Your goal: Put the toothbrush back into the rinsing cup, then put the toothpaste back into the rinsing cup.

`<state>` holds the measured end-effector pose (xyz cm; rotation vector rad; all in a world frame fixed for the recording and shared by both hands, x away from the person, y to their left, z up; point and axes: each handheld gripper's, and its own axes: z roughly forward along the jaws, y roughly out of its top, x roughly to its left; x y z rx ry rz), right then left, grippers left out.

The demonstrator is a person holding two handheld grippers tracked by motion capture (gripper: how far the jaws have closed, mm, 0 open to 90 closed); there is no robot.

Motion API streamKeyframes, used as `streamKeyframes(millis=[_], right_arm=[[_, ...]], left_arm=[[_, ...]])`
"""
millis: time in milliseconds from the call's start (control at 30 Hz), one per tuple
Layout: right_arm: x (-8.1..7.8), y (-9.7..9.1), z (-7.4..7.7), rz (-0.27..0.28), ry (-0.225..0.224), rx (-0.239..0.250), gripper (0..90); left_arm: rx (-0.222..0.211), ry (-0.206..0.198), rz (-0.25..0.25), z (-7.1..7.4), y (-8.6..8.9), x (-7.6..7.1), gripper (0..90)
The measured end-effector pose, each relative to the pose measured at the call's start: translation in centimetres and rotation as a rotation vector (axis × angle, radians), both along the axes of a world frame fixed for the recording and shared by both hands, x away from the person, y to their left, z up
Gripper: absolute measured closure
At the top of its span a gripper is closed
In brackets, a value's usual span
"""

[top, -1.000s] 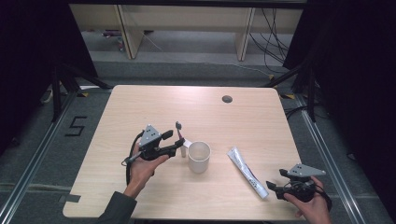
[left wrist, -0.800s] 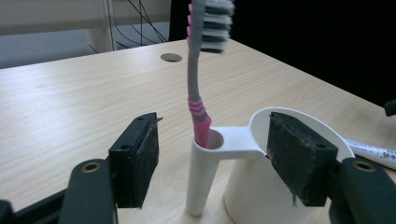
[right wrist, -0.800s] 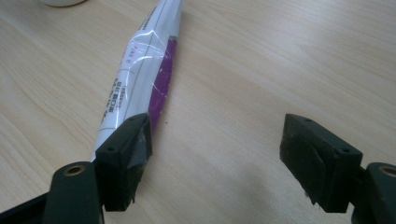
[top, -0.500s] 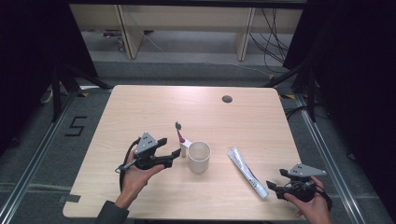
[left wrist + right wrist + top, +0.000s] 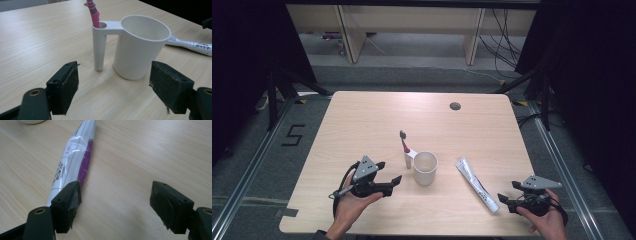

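Note:
A white cup point(image 5: 425, 168) point(image 5: 140, 47) stands mid-table. A pink toothbrush point(image 5: 404, 142) point(image 5: 93, 12) stands upright in the tube-shaped holder point(image 5: 98, 47) on the cup's side. My left gripper point(image 5: 388, 171) point(image 5: 113, 92) sits just left of the cup and points at it. Its jaws have just been opening and stand wide with nothing between them. A toothpaste tube point(image 5: 476, 184) point(image 5: 75, 157) lies flat to the right of the cup. My right gripper point(image 5: 509, 191) point(image 5: 116, 207) rests open at the tube's near end, one jaw beside the tube.
The wooden table point(image 5: 362, 120) has a round cable hole point(image 5: 455, 106) at the back right. The right hand sits close to the table's front right corner. Grey floor and metal rails surround the table.
The left gripper has drawn back from the toothbrush toward the near left and its jaws have spread wider. The toothbrush stays upright in the holder. The right gripper has not moved.

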<state>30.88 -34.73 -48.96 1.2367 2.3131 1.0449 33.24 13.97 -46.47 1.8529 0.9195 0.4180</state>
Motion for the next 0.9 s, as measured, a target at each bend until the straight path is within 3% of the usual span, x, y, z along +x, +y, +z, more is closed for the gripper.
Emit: streamKeyframes(millis=[33,67,233,267,300,733,800,900], right_arm=[[0.0,0.0,0.0,-0.002,0.0,0.001,26.0],[0.2,-0.3,0.0,0.011,-0.036,-0.028,26.0],[0.2,-0.4,0.0,0.009,-0.034,-0.026,26.0],[0.0,-0.1,0.0,-0.005,-0.01,-0.008,26.0],[0.1,-0.3,0.0,0.013,-0.037,-0.025,26.0],[0.1,-0.2,0.0,0.014,-0.028,-0.02,26.0],[-0.1,0.0,0.0,-0.005,-0.001,-0.014,26.0],[-0.1,0.0,0.1,-0.002,0.002,-0.016,26.0]], left_arm=[[-0.001,0.006,-0.006,-0.1,0.0,-0.2,23.0],[-0.002,0.01,-0.01,-0.3,0.0,-0.4,23.0],[0.022,0.017,-0.022,-1.0,0.0,-1.5,21.0],[0.022,0.021,-0.021,-1.0,0.0,-1.7,20.5],[0.022,0.021,-0.028,-1.2,0.0,-1.9,20.1],[0.06,0.059,-0.048,-2.7,-0.2,-4.3,17.8],[0.076,0.059,-0.053,-2.8,-0.1,-4.6,17.7],[0.086,0.051,-0.064,-2.9,0.0,-4.7,17.7]])
